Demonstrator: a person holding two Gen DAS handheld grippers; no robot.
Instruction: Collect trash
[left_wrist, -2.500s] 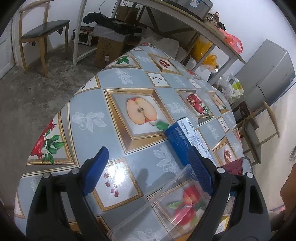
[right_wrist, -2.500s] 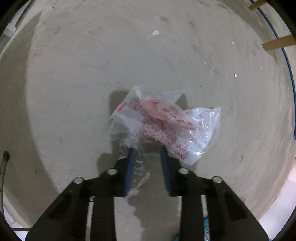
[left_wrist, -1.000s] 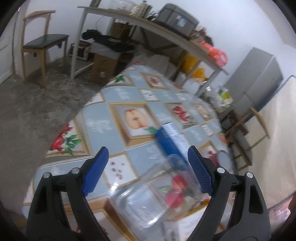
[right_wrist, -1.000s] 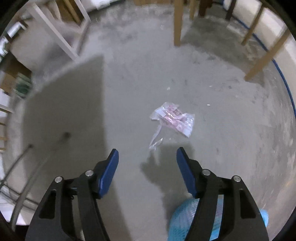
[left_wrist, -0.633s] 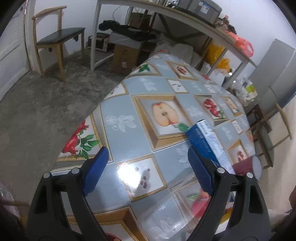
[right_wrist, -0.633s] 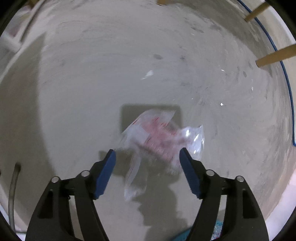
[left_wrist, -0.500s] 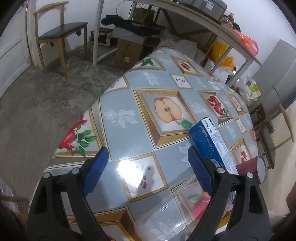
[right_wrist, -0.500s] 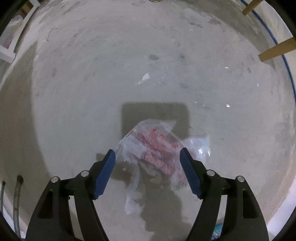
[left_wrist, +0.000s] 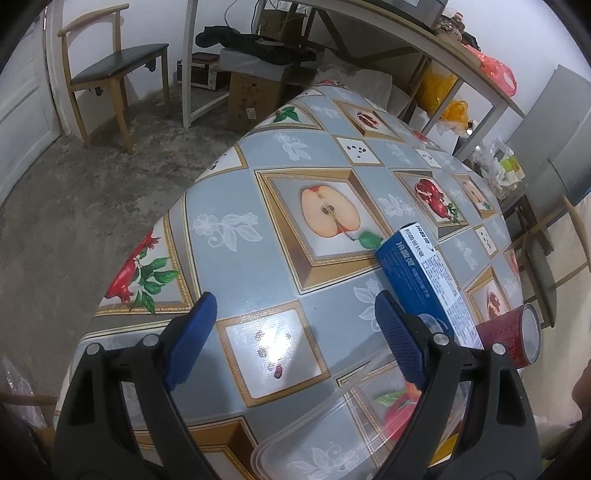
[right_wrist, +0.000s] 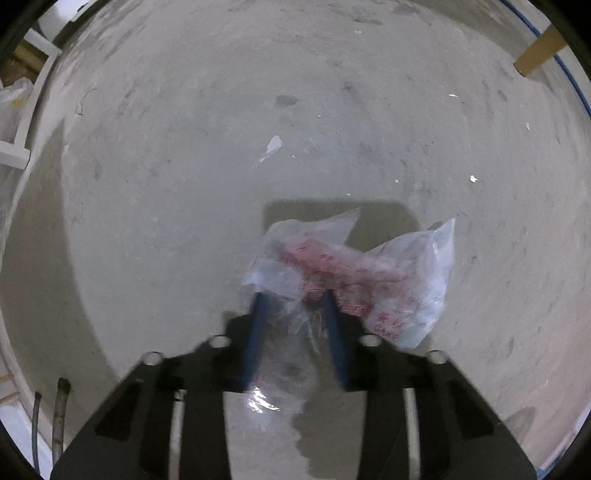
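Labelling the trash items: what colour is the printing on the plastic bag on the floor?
Red, on a clear plastic bag; the right wrist view shows it best.

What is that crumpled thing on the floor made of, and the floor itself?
The plastic bag looks like thin, see-through film with red print: it creases sharply and glints. The right tool has it pinched between its fingers. The floor seems bare concrete, matte grey, with stains and specks.

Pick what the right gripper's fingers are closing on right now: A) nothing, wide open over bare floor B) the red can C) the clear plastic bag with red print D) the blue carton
C. In the right wrist view the right gripper has its fingers drawn in around the clear plastic bag with red print on the concrete floor, bag film bunched between them.
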